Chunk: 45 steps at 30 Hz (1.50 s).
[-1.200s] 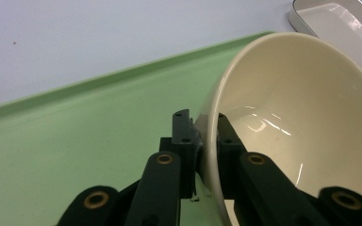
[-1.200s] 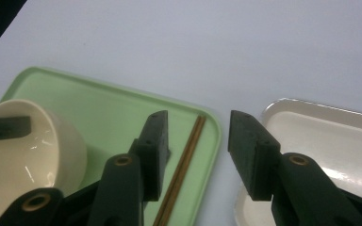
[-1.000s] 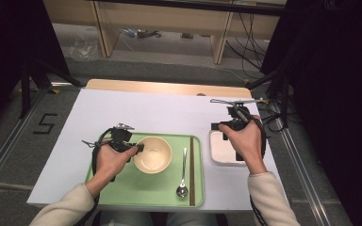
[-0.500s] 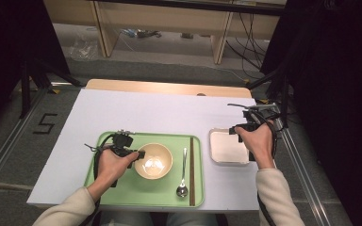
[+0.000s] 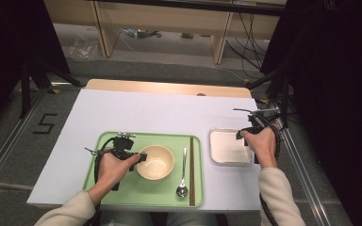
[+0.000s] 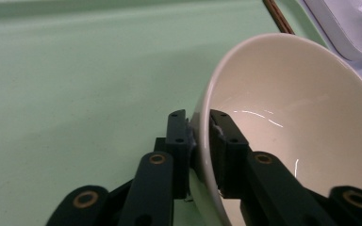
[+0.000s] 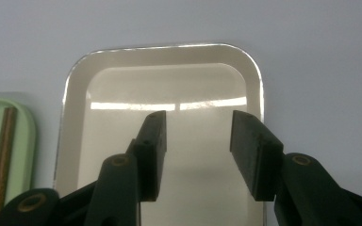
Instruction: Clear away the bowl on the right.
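Straddling glossy cream bowl (image 6: 287, 117) rim, left gripper (image 6: 199, 123) loosening; right gripper (image 7: 197, 123) apart.

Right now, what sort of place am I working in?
Probably a lab or test room, not a dining room: a table under a white sheet, loose cables on the floor behind it, and a "5" mark taped on the floor.

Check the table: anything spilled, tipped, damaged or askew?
Nothing stands out. The bowl sits upright and empty on the green tray, its rim between the left claw jaws, which have just been opening. Spoon and chopsticks lie straight; the white dish is empty.
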Available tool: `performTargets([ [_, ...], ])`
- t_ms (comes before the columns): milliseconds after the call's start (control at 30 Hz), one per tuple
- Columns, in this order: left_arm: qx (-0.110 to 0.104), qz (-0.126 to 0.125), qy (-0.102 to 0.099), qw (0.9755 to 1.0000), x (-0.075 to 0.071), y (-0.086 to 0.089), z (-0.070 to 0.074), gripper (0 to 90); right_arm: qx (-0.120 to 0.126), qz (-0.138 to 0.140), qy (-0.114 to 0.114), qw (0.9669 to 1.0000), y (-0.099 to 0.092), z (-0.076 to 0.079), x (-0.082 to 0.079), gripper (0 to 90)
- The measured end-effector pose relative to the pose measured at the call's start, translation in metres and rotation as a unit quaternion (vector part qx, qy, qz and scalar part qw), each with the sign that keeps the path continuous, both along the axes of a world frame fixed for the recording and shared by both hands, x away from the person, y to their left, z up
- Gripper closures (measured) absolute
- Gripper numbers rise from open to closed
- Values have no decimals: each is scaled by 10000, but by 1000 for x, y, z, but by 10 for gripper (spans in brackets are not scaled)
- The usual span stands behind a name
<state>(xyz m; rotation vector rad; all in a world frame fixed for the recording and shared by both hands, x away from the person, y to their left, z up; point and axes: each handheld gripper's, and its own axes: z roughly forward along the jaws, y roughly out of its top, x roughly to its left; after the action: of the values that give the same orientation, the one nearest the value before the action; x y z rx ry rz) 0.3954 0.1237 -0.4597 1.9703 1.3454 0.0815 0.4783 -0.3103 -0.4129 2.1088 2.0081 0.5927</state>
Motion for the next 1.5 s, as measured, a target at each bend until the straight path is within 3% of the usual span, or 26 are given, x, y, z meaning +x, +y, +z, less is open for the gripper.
performTargets([
  [100, -36, -22, -144, 9999, -1, -2, 0, 710, 63, -61, 54, 9999, -1, -4, 1, 573],
  [133, -54, -80, -159, 9998, -1, -1, 1, 680, -18, 131, 25, 9999, -5, -5, 1, 572],
  [200, -89, -113, -328, 9994, -1, -1, 3, 619, -67, 24, -7, 10000, -5, -4, 1, 571],
  [233, -42, -151, -427, 9990, -2, -1, 4, 584, 22, -108, 33, 9999, -3, -4, 0, 570],
  [300, 12, -249, -675, 9974, -3, 0, 6, 501, 1, -75, 71, 9999, -4, -4, 0, 570],
  [367, 113, -354, -935, 9949, -4, 2, 9, 418, -5, -76, 54, 10000, -4, -5, 0, 570],
  [467, 98, -360, -1135, 9928, -7, 6, 14, 331, -43, -30, 51, 10000, -4, -4, 0, 565],
  [600, -64, -366, -1441, 9889, -13, 15, 20, 289, -42, -51, 12, 10000, -4, -3, -1, 554],
  [700, -141, -440, -1724, 9839, -21, 24, 24, 284, -108, 15, -18, 9999, -7, -3, -1, 545],
  [800, -180, -452, -1916, 9803, -30, 30, 25, 280, -116, -104, -128, 9998, -9, -2, -1, 540],
  [833, -243, -424, -1956, 9795, -33, 31, 25, 279, -138, -48, -9, 9999, -10, -1, -2, 539],
  [867, -263, -440, -2039, 9777, -37, 34, 24, 279, -217, 66, -95, 9997, -14, -1, -1, 539],
  [900, -276, -433, -2056, 9773, -39, 35, 24, 279, -222, 265, -245, 9991, -19, -3, 0, 539],
  [967, -290, -427, -2124, 9758, -44, 40, 22, 278, -318, 251, -237, 9989, -21, -4, -1, 537],
  [1000, -278, -456, -2137, 9754, -45, 41, 22, 278, -228, 6, -161, 9996, -18, -2, -2, 536],
  [1033, -310, -448, -2163, 9748, -46, 42, 22, 277, -136, -65, -80, 9999, -18, -2, -3, 535],
  [1067, -310, -457, -2211, 9737, -46, 43, 22, 277, -177, -11, -68, 9998, -20, -2, -2, 533],
  [1100, -282, -486, -2236, 9731, -46, 44, 22, 277, -240, 247, -188, 9992, -24, -5, -1, 533],
  [1167, -346, -432, -2211, 9737, -44, 43, 22, 277, -153, -90, -21, 9998, -21, -3, -2, 532],
  [1200, -362, -434, -2209, 9737, -43, 42, 21, 277, -124, -131, 23, 9998, -22, -3, -3, 531],
  [1267, -398, -444, -2194, 9738, -43, 41, 19, 275, -327, 223, -198, 9990, -30, -8, -1, 530],
  [1300, -394, -457, -2198, 9737, -43, 41, 19, 274, -320, 81, -102, 9994, -28, -7, -2, 529],
  [1367, -417, -428, -2207, 9735, -44, 41, 19, 275, -336, 223, -51, 9992, -32, -8, -1, 529],
  [1433, -434, -435, -2226, 9730, -43, 42, 19, 275, -252, 53, 92, 9996, -30, -6, -3, 529],
  [1467, -435, -426, -2230, 9729, -44, 42, 19, 276, -201, -161, 11, 9997, -26, -7, -4, 529],
  [1500, -420, -424, -2218, 9733, -44, 42, 19, 277, -240, -110, 58, 9996, -26, -5, -3, 529],
])
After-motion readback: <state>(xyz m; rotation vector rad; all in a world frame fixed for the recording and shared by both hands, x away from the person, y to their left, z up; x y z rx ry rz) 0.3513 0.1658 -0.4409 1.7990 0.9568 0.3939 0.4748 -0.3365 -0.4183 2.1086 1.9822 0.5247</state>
